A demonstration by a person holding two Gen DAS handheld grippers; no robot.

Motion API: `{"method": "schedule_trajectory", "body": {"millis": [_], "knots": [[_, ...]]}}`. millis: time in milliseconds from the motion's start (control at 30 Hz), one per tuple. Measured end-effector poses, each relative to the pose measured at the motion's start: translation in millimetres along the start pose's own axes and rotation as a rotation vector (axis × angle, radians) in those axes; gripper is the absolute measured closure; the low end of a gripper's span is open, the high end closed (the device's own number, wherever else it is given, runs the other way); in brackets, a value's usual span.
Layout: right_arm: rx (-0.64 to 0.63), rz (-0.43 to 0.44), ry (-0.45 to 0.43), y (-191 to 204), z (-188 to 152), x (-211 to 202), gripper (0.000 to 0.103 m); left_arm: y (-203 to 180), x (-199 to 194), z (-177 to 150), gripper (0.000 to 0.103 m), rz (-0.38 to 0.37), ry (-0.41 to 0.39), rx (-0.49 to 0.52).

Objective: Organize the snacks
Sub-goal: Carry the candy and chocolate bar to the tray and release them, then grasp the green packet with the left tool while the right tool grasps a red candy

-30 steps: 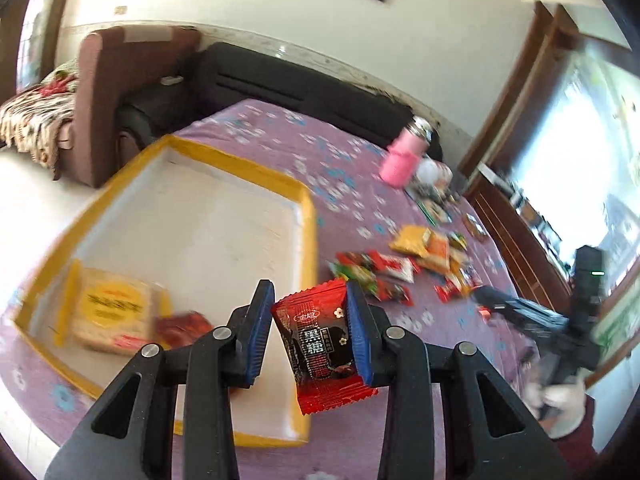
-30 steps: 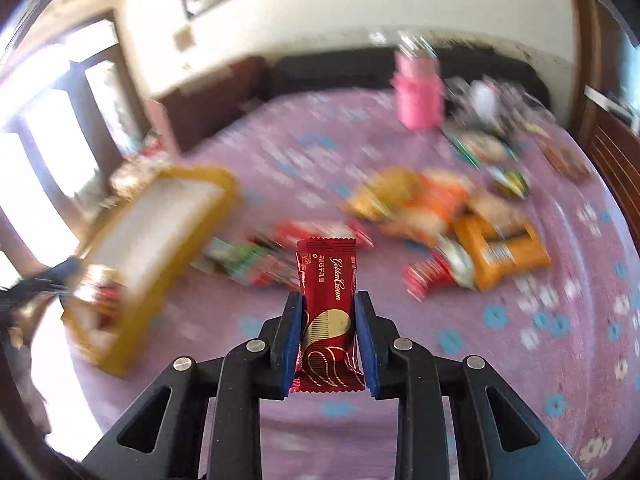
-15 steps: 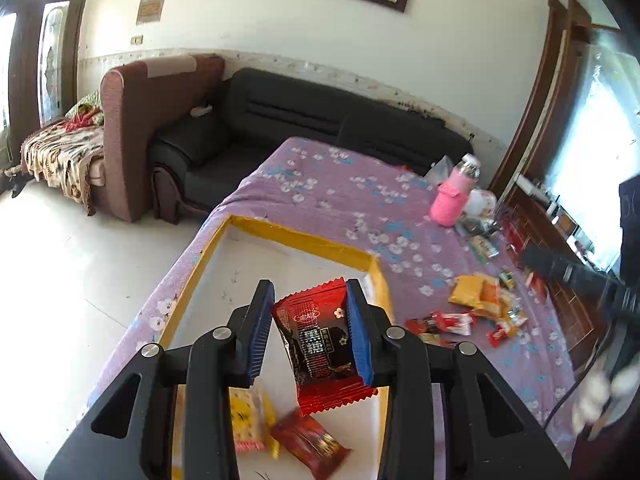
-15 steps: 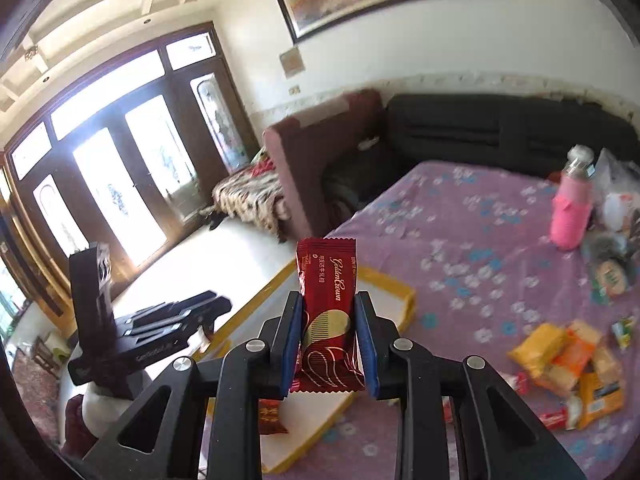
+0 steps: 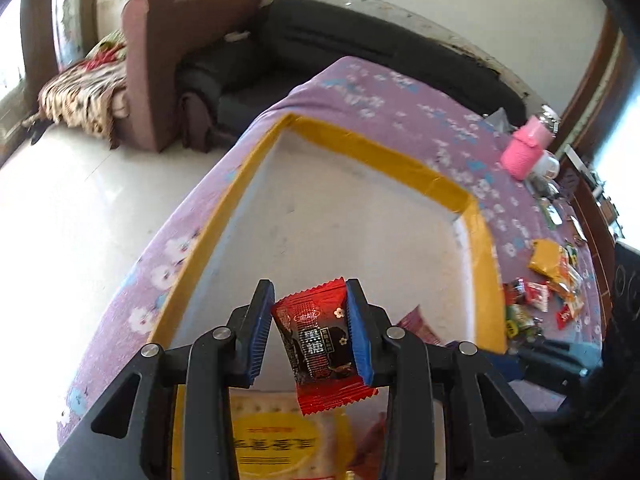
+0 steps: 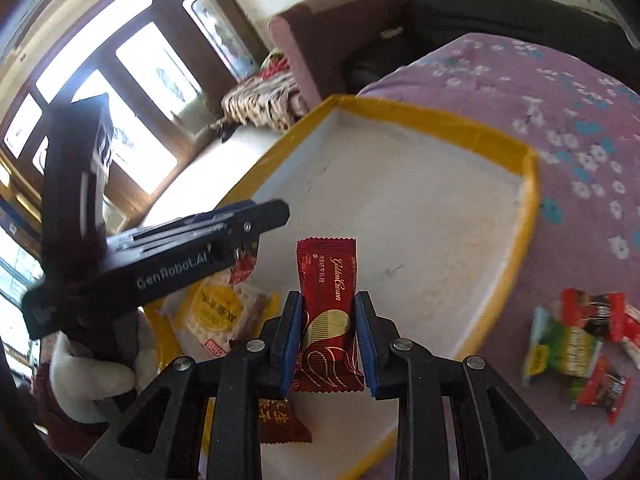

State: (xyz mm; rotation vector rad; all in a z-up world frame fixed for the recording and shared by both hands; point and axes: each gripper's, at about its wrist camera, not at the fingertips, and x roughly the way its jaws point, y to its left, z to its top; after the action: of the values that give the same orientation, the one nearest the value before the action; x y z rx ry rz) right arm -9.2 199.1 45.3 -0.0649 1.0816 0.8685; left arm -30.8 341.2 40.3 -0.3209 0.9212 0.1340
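Our left gripper (image 5: 311,334) clamps a red-and-black candy packet (image 5: 322,346) above the yellow-rimmed tray (image 5: 360,148). Our right gripper (image 6: 327,340) clamps an upright dark red wafer bar (image 6: 326,312) over that tray's near end.

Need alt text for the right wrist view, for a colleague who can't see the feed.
The right tongs grip an upright dark red foil wafer bar above a white tray with a yellow rim. The left tongs reach in beside a yellow round-label cracker pack lying in the tray.

Tray (image 6: 500,280) floor bare across middle and far end; cracker packet (image 6: 218,312) and dark red packet (image 6: 280,420) crowd near corner. Left gripper (image 6: 276,216) overhangs that corner. Yellow rim surrounds.
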Motion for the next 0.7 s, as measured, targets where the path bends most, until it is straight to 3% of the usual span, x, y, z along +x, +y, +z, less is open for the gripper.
{"method": "schedule_trajectory", "body": {"millis": [200, 333, 467, 500, 600, 700], "knots": [[-0.069, -0.067, 0.015, 24, 2, 23, 0.073, 23, -4, -1, 0.067, -0.06, -0.005, -0.082], [-0.058, -0.042, -0.004, 30, 0, 16, 0.068, 32, -20, -5, 0.067, -0.102, -0.039, -0.122], [0.003, -0.032, -0.086, 20, -6, -21, 0.066, 30, -50, -11, 0.066, -0.15, -0.107, -0.157], [0.02, -0.037, -0.123, 13, -12, -36, 0.063, 26, -58, -13, 0.06, -0.172, -0.123, -0.159], [0.097, -0.08, -0.204, -19, -34, -81, 0.056, 6, -84, -23, 0.047, -0.247, -0.175, -0.137], [0.184, -0.166, -0.243, -62, -58, -116, 0.056, -18, -100, -34, 0.045, -0.326, -0.2, -0.104]]}}
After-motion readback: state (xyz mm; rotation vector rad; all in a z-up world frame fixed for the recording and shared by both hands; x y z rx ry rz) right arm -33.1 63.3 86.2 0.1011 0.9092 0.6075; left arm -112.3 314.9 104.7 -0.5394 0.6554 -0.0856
